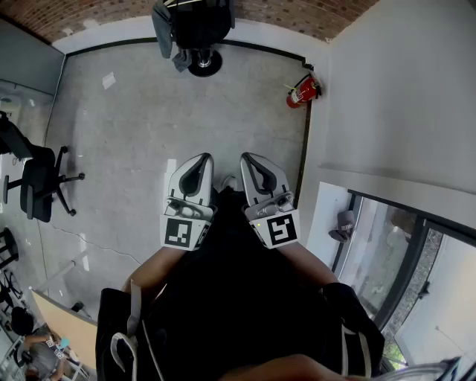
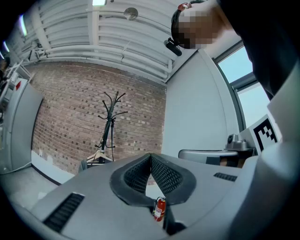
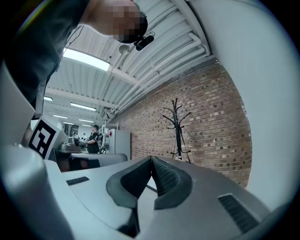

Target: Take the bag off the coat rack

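In the head view the black coat rack (image 1: 202, 62) stands far ahead at the brick wall, and a dark bag (image 1: 192, 21) with a grey side hangs on it. Both grippers are held close to my body, well short of the rack. My left gripper (image 1: 202, 159) and right gripper (image 1: 248, 158) point forward side by side, each shut with nothing between its pads. In the left gripper view the rack (image 2: 109, 124) rises beyond the shut left gripper (image 2: 151, 157). The right gripper view has the rack (image 3: 177, 131) to the right of the shut right gripper (image 3: 151, 160).
A red fire extinguisher (image 1: 301, 92) sits in the corner to the right of the rack, by a white wall (image 1: 401, 97). A black office chair (image 1: 39, 184) stands at the left. A glass partition (image 1: 387, 253) runs at the lower right. A person (image 3: 93, 139) stands far off.
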